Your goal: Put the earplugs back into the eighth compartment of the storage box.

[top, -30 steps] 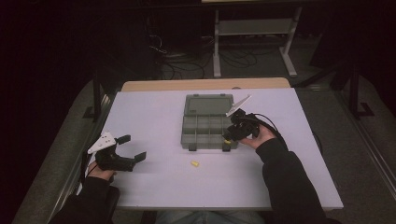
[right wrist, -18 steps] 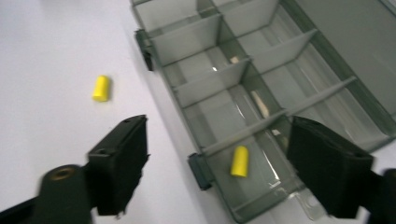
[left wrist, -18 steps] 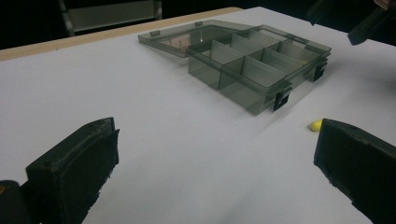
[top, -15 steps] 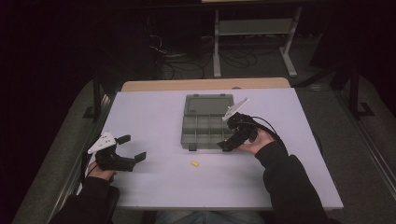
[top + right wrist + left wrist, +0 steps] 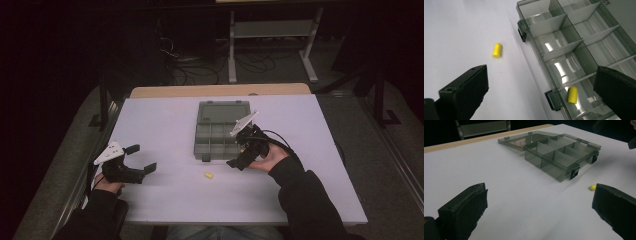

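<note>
Claws first: our right claw [image 5: 240,156] has just been opening and now stands fully apart with nothing between the pads, hanging by the near right corner of the organizer box [image 5: 220,131]. A second ago it was further in over the box compartments with its jaws much closer together, and since then it's backed off toward the bench's near edge and a touch toward the middle. In the right gripper view a yellow plug [image 5: 572,94] now lies inside the box compartment by the nearer latch, so we'd say that one has been dropped off and is done.

The other yellow plug [image 5: 208,175] is loose on the bench [image 5: 165,115], just in front of the box's near wall and roughly midway between our two hands. It hasn't shifted across the three high views. The right gripper view shows it lying on its side [image 5: 497,50], well clear of the box wall, so there's room to come down around it.

Our left claw [image 5: 139,159] is parked near the bench's left edge, jaws wide apart and empty, same spot as a second ago. From its own view that loose plug [image 5: 593,187] peeks out beside its right-hand jaw.

Our guess for next: right claw swings over the loose plug, closes on it, and carries it to an empty compartment
</note>
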